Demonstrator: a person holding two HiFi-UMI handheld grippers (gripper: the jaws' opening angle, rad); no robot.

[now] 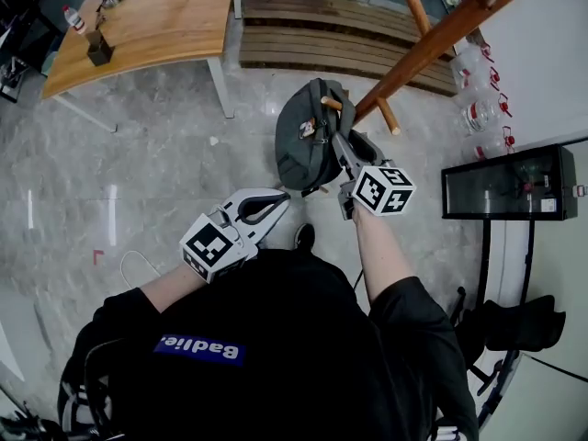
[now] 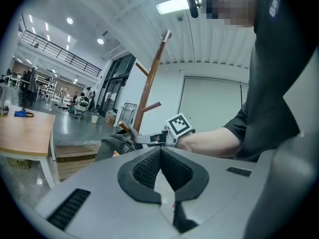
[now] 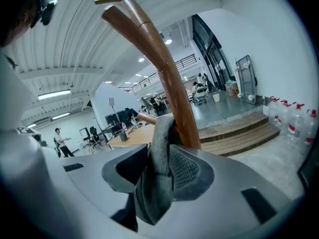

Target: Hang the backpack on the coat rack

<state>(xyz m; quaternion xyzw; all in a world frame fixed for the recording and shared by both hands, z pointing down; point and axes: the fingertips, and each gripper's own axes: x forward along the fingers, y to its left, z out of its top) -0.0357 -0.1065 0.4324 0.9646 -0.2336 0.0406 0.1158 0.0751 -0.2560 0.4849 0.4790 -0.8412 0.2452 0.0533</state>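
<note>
Your right gripper (image 1: 338,141) reaches out to the peg (image 1: 332,103), jaws spread, backpack strap (image 3: 157,178) between them; left gripper (image 1: 280,197) low, clamped together, empty.

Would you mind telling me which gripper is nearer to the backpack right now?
Right. The right gripper is at the backpack, its jaws either side of the strap. The left gripper sits apart from the backpack, lower in the head view, jaws together.

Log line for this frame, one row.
backpack: strap over peg of coat rack | right gripper: open, strap between jaws | left gripper: shut, empty
</note>
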